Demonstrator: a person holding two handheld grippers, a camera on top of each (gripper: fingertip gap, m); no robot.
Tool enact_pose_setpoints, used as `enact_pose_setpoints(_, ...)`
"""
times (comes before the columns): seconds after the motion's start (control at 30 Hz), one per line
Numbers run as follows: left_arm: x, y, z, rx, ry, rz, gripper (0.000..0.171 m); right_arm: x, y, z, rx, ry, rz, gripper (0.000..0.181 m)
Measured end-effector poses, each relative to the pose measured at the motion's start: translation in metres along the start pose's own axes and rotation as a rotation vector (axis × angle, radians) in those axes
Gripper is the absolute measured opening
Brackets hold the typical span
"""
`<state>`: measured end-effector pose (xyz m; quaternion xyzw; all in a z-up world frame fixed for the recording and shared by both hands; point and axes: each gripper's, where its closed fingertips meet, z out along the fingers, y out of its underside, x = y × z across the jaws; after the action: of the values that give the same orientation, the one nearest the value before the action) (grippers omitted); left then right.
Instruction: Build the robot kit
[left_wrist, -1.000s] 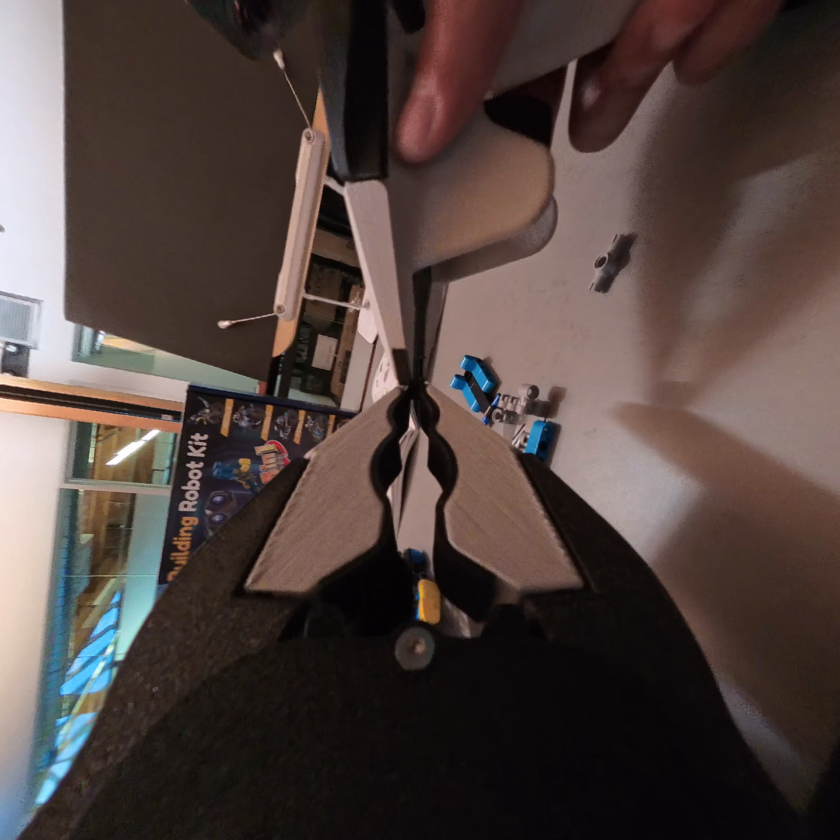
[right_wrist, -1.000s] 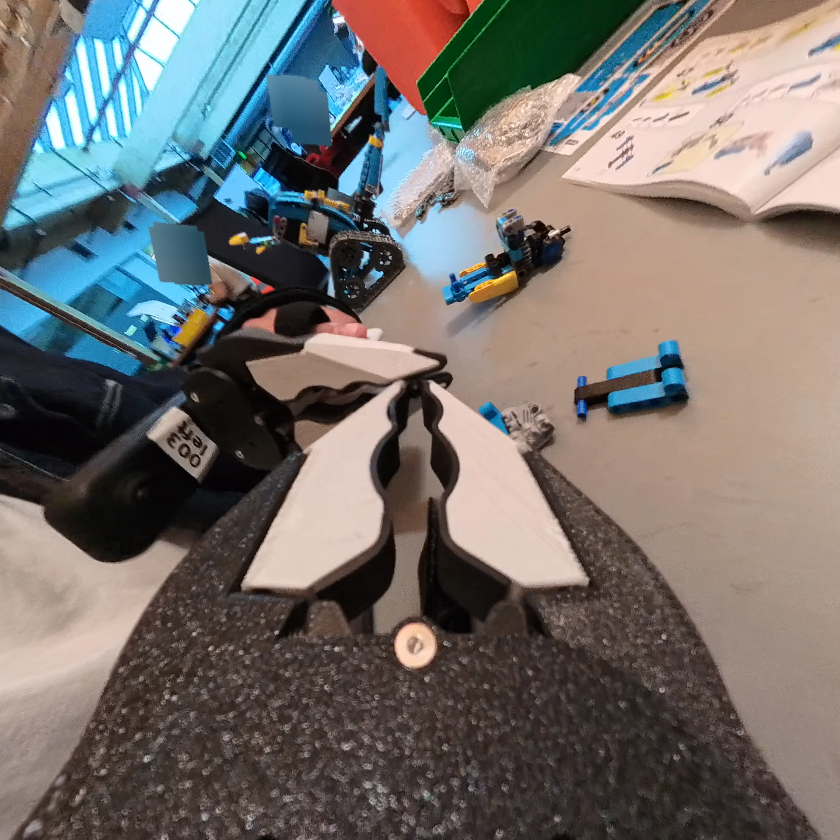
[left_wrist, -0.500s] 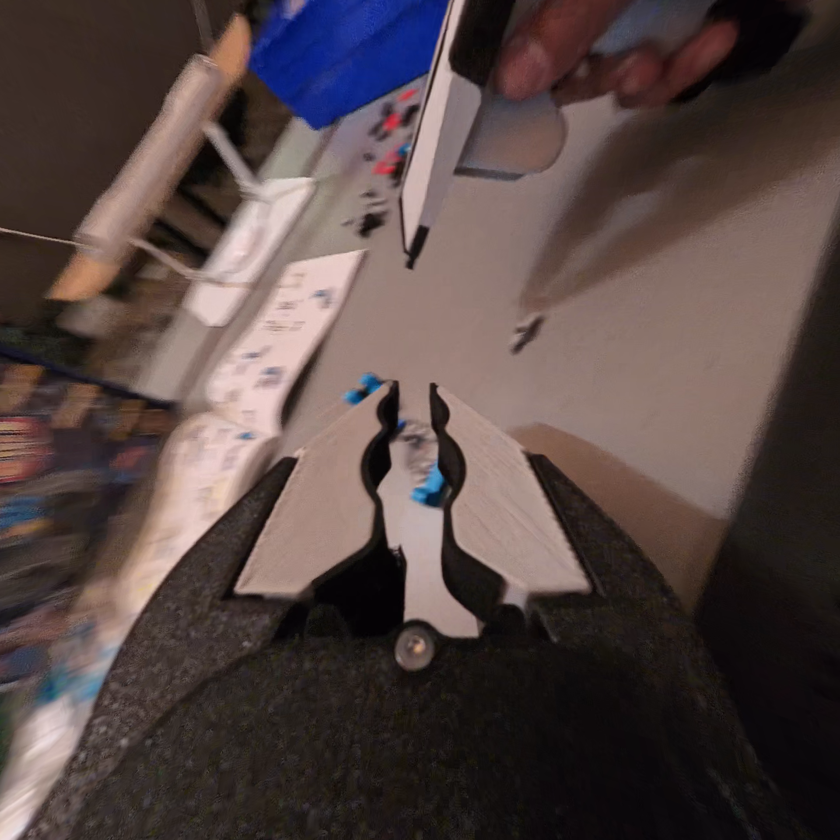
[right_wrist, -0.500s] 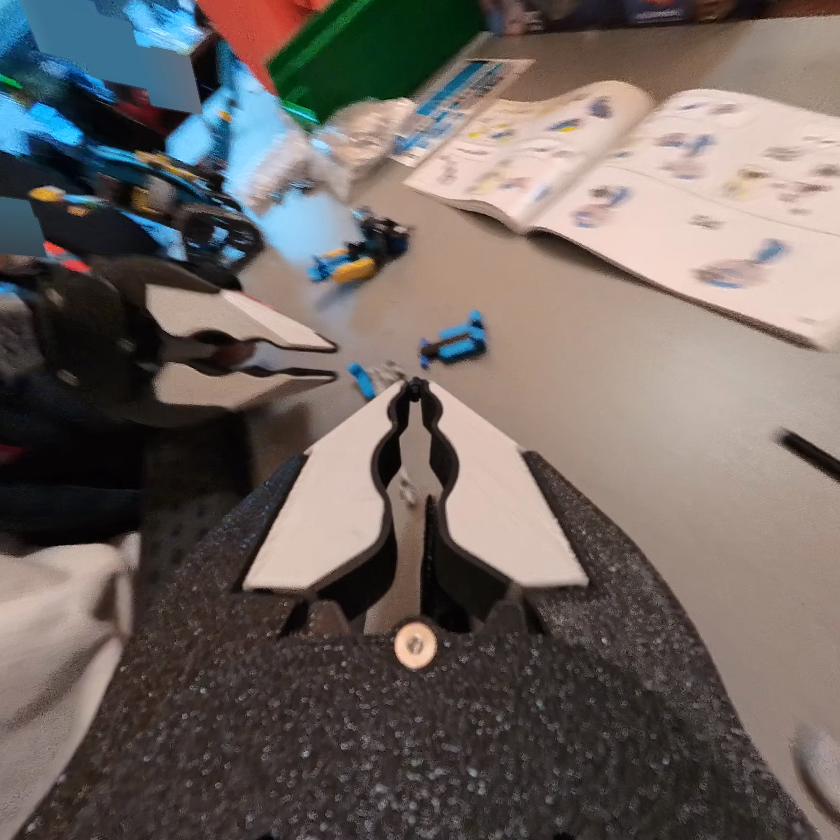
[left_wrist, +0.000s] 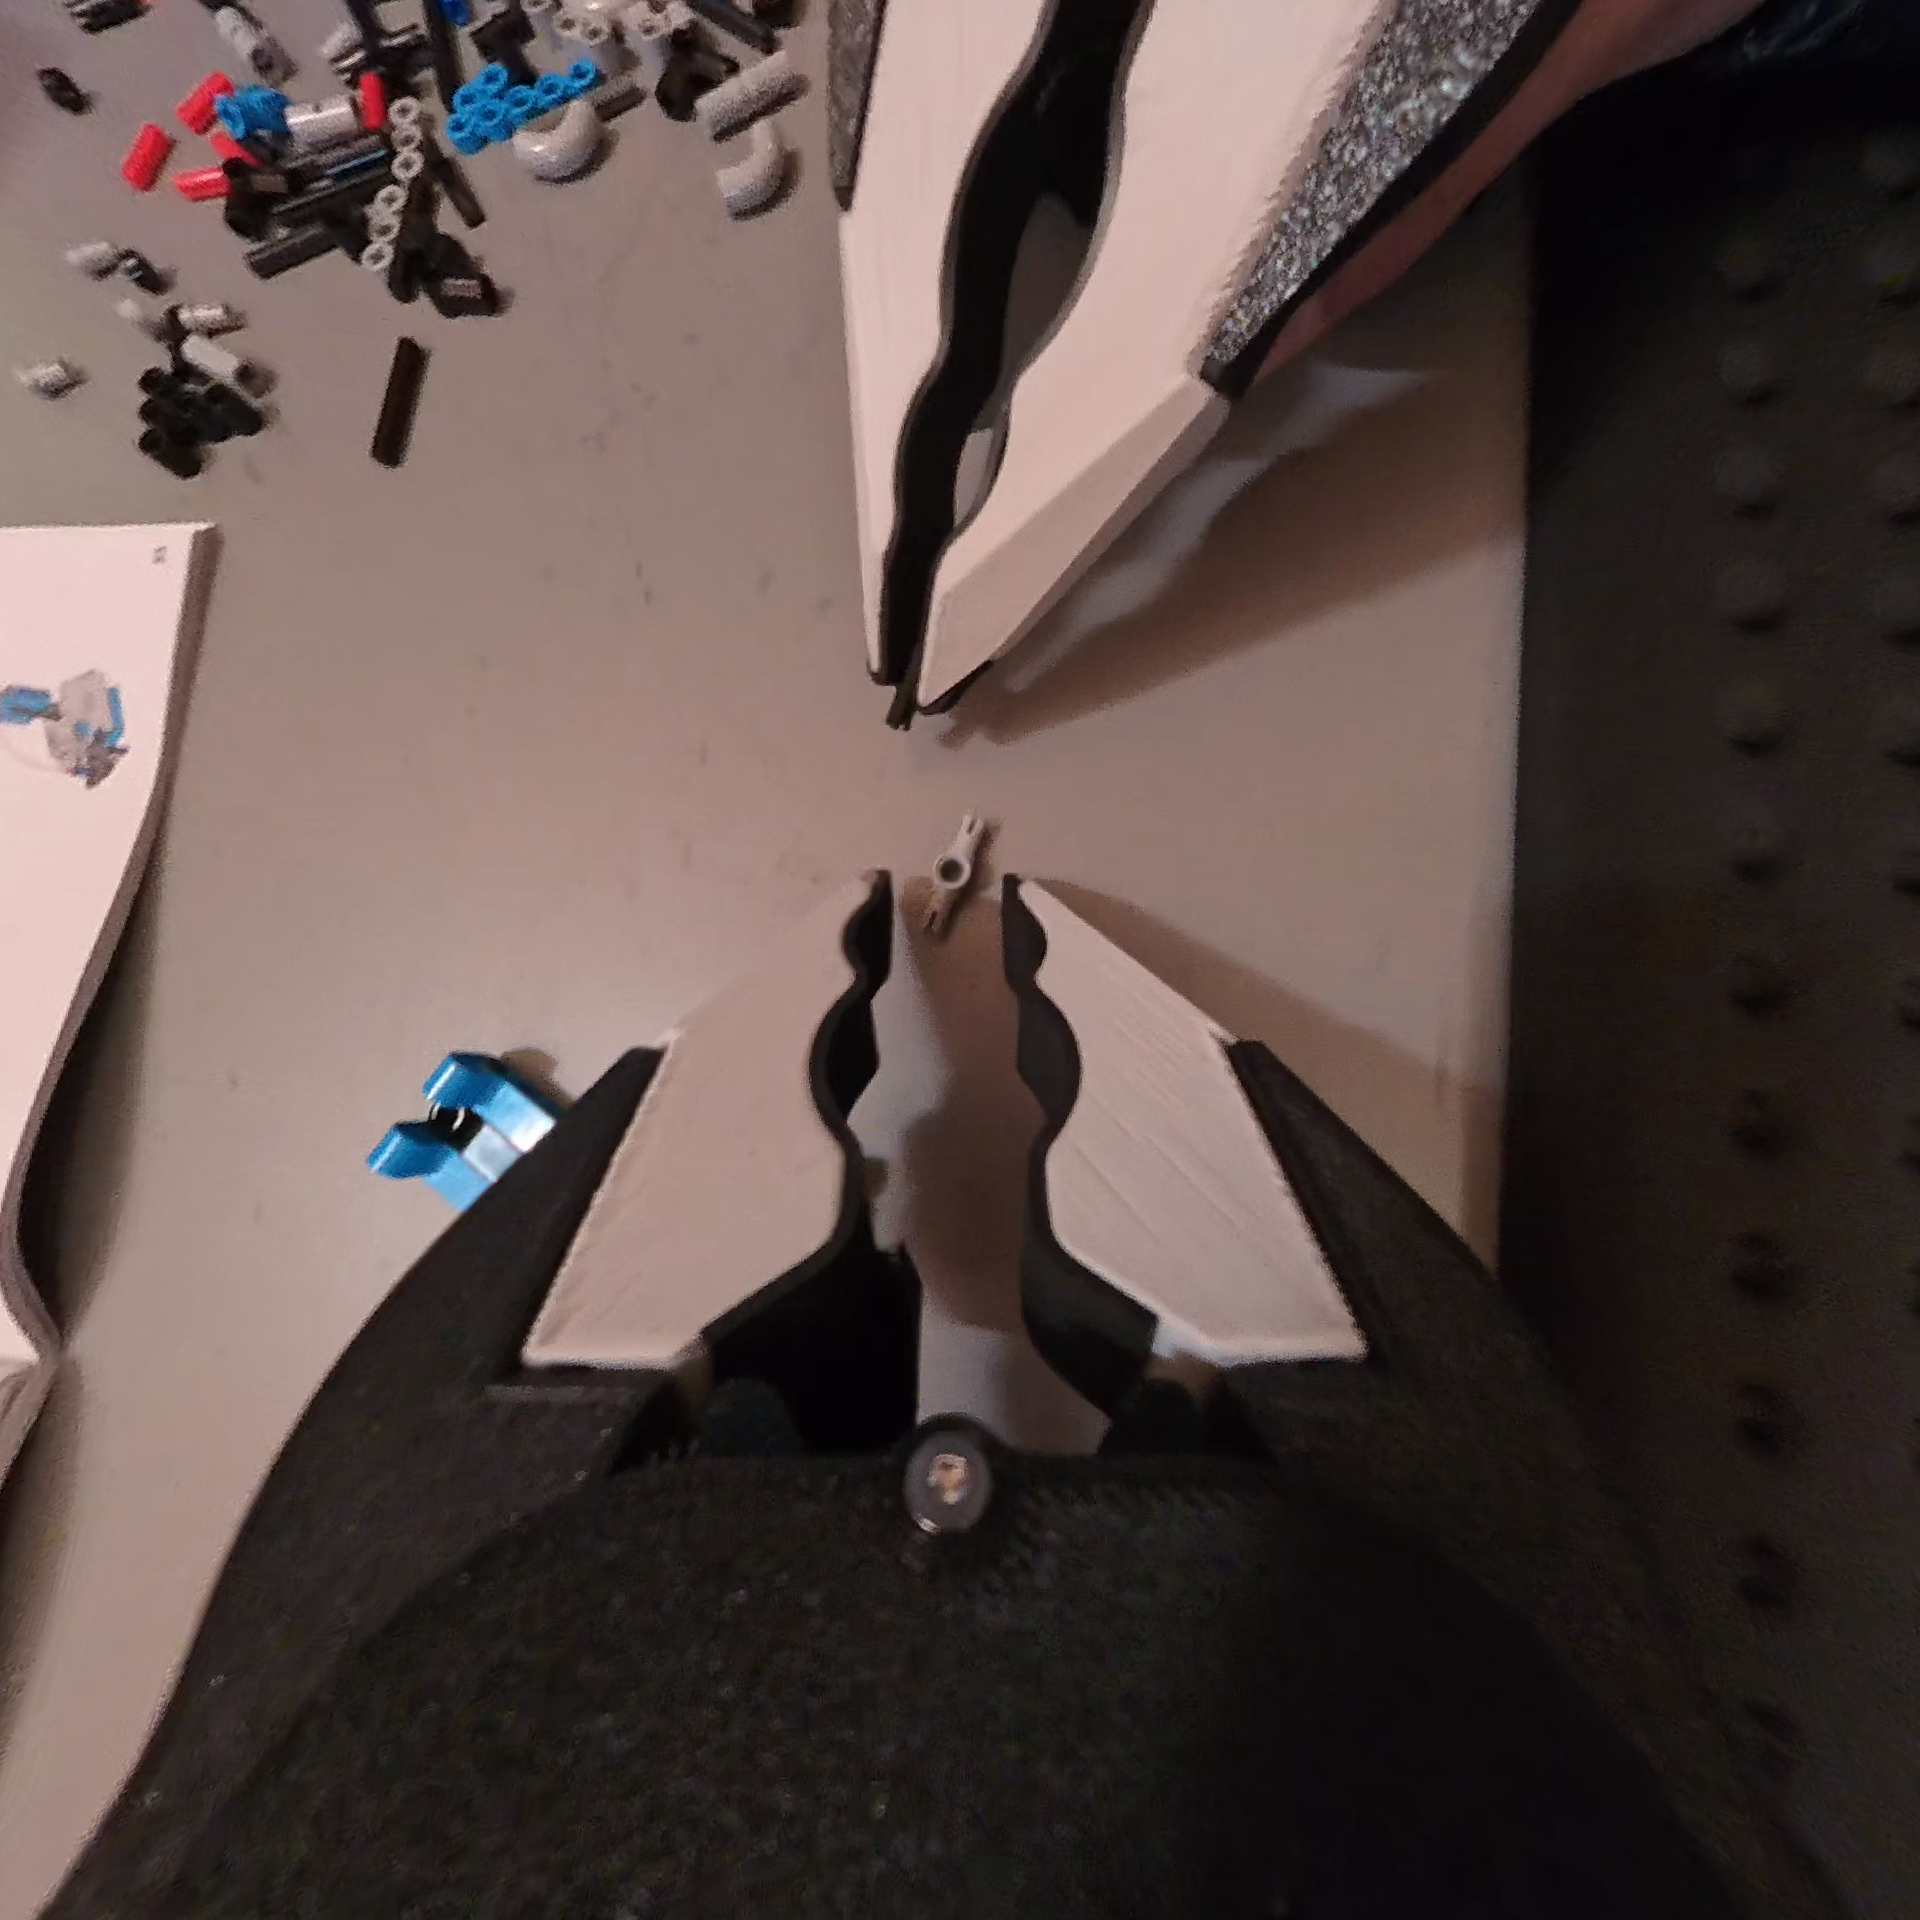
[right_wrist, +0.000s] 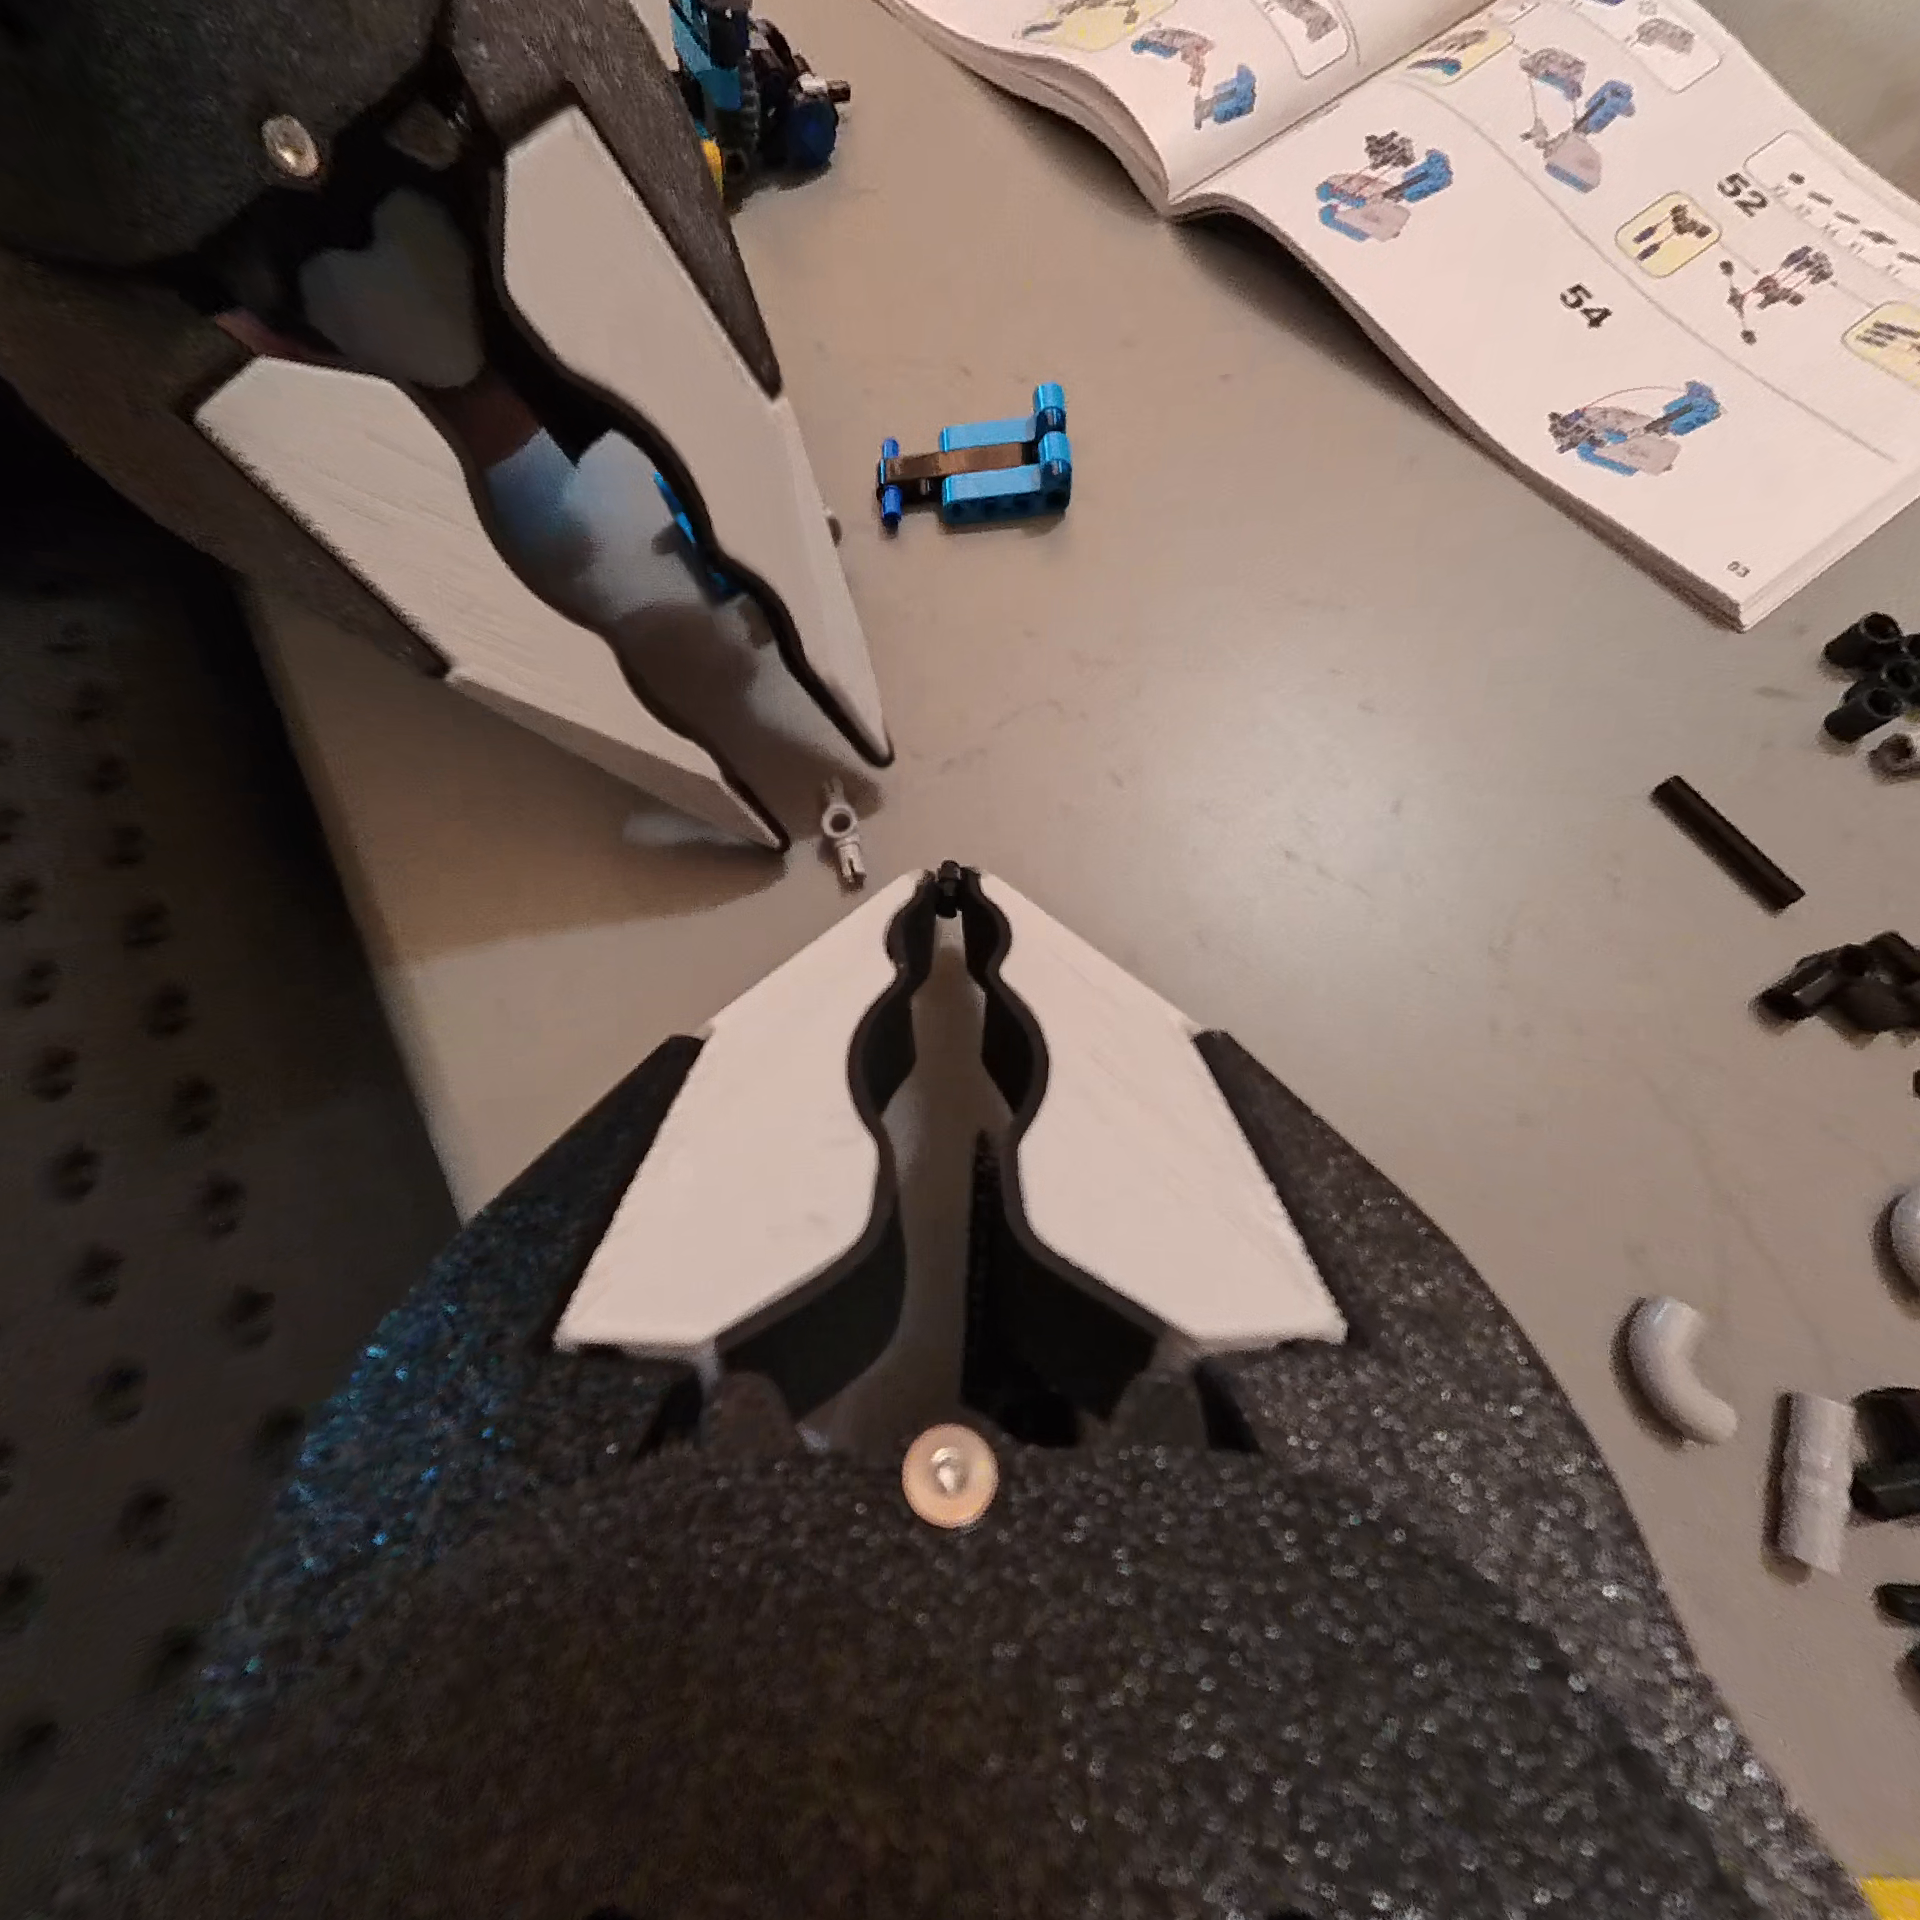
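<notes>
Right gripper jaws pinch a small black pin near a grey connector.

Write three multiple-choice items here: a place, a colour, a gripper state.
1. Where is the small grey connector? A in a cup; B on the table at the left gripper's open fingertips; C on a shelf.
2. The beam assembly near the instruction booklet is: A blue with a black beam; B red; C green.
3. The right gripper is: A wide open; B out of view; C shut on a small black pin.
Key: B, it lies at the gap between the tips; A, blue beams show; C, the tips pinch the pin.
</notes>
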<state>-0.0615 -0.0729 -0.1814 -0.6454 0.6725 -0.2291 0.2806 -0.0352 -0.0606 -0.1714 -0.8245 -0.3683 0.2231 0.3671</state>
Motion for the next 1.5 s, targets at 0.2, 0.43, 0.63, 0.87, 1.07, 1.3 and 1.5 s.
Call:
enact_pose_setpoints(0.2,0.0,0.0,0.007,-0.039,0.028,0.003,0.007,0.001,-0.007,-0.006,0.054,-0.039,0.05,0.004)
enact_pose_setpoints(0.43,-0.011,-0.024,-0.008,0.093,-0.024,-0.098,0.007,0.007,-0.016,-0.015,0.125,-0.049,0.1,0.004)
enact_pose_setpoints(0.63,-0.04,-0.067,-0.085,0.644,0.04,-0.445,0.007,0.002,-0.067,-0.038,0.352,-0.214,0.237,0.004)
enact_pose_setpoints(0.87,-0.062,-0.078,-0.154,1.092,0.248,-0.669,0.007,-0.01,-0.161,-0.033,0.406,-0.455,0.122,0.003)
enact_pose_setpoints(1.07,-0.078,-0.069,-0.166,1.192,0.326,-0.811,0.007,-0.016,-0.17,-0.02,0.617,-0.52,0.252,0.003)
enact_pose_setpoints(1.3,-0.08,-0.067,-0.158,1.225,0.492,-0.951,0.006,-0.015,-0.178,-0.029,0.713,-0.17,-0.151,0.004)
enact_pose_setpoints(1.5,-0.074,-0.072,-0.157,1.23,0.573,-0.964,0.006,-0.022,-0.175,-0.028,0.683,-0.092,-0.288,0.004)
